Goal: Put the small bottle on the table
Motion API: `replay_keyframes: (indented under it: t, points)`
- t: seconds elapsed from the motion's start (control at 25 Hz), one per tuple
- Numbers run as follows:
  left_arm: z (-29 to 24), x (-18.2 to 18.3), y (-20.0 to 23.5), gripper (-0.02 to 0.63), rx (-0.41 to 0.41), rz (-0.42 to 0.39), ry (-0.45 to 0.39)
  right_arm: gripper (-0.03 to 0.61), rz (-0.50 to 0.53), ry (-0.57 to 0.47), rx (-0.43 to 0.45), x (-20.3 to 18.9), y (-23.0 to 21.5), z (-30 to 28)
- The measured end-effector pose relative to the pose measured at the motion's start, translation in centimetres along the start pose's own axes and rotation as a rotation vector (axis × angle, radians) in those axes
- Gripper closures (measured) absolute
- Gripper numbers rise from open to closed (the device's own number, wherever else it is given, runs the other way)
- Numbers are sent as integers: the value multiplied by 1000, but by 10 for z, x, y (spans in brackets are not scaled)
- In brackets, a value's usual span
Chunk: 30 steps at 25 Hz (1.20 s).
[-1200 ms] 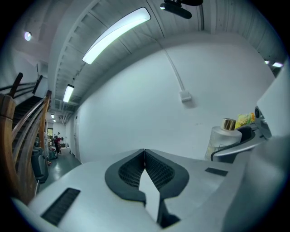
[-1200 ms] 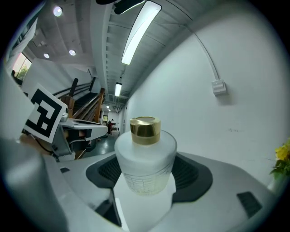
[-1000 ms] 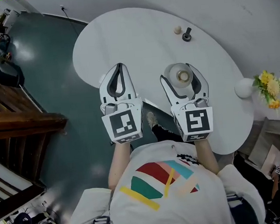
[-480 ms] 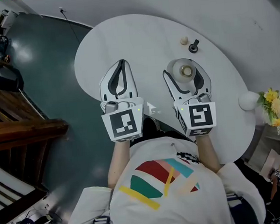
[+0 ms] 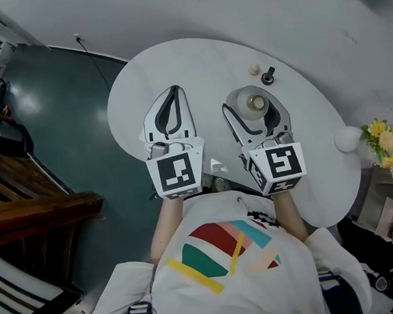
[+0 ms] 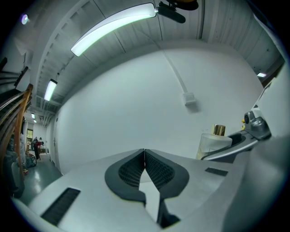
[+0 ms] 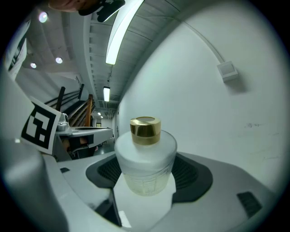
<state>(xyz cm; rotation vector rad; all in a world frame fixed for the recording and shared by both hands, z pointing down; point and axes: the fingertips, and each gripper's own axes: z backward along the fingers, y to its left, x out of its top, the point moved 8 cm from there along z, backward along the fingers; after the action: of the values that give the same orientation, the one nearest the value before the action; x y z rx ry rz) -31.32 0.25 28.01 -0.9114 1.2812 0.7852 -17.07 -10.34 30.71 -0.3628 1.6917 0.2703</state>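
Looking down, we see the right tongs (image 5: 255, 108) closed on the small bottle (image 7: 145, 158). It stands upright between the pads, gold cap (image 7: 145, 130) on top, over the white tabletop (image 5: 195, 61) (whether its base touches, we cannot tell). Its frosted wall shows a faint yellowish tint low down. The left tongs (image 5: 170, 95) sit beside, tips pressed together with nothing between. Farther off lie a small beige ball (image 5: 254, 69) and a dark knob (image 5: 267, 78). A white vase (image 5: 349, 139) holds yellow flowers (image 5: 380, 135).
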Motion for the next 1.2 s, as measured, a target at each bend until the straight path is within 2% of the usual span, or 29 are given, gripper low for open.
replay_keyframes:
  t: [0.08,0.28,0.6,0.84,1.2]
  points:
    - [-7,2,2,597,-20,-4,-6,247,-32,-7,-4,3,0,-3]
    - [-17,0,0,597,-78,-9,-10,247,-37,-6,-39,2,1,-6]
    - [-34,1,-22,597,-217,-15,6,247,-45,-5,-120,3,-9,1]
    - [-50,3,-65,597,-398,-1,-15,247,-70,-8,-313,-1,-32,39]
    - [-60,10,-154,597,-693,22,-49,247,-132,3,-640,-16,-70,120]
